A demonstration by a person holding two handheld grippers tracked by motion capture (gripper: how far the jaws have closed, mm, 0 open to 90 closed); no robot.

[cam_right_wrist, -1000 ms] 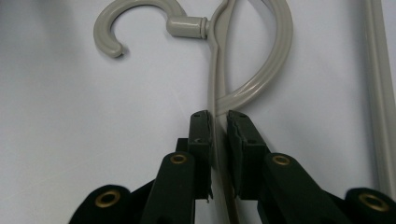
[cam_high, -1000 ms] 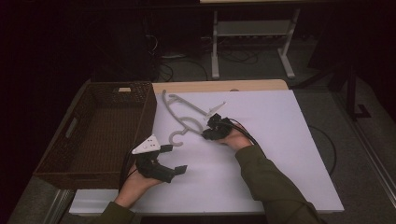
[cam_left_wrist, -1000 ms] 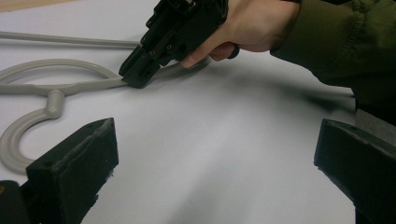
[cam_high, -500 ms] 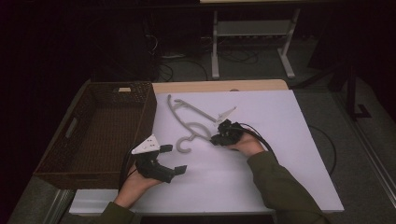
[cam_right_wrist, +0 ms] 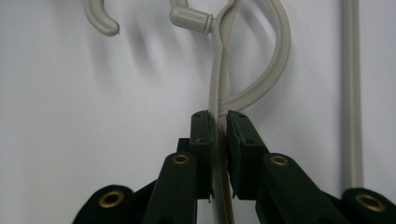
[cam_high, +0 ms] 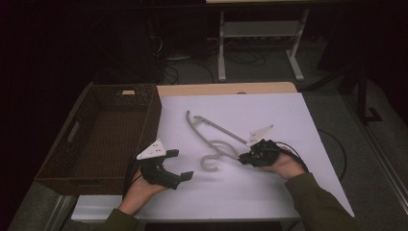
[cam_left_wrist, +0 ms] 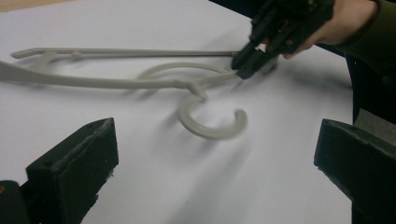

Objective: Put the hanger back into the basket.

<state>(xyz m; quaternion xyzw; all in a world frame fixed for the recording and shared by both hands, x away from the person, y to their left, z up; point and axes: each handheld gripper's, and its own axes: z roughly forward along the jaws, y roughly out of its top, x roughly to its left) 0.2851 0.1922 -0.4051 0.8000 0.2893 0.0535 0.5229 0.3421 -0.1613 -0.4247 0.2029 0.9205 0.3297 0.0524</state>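
Right gripper clamped on hanger arm, mid-frame on white surface. Hanger long axis runs upper-left toward basket; hook faces left gripper (nearer to hook, gaping, empty).

The right gripper sits just past the hook end of the grey hanger, and its two black jaws are squeezed tight on a thin arm of that hanger, with the right hand wrapped around it from behind and a green sleeve leading back to the person. The left gripper is on the near side of the hanger, well apart from it, with its jaws spread wide and nothing between them. The left hand holds it from below, pointing it toward the hanger's hook.
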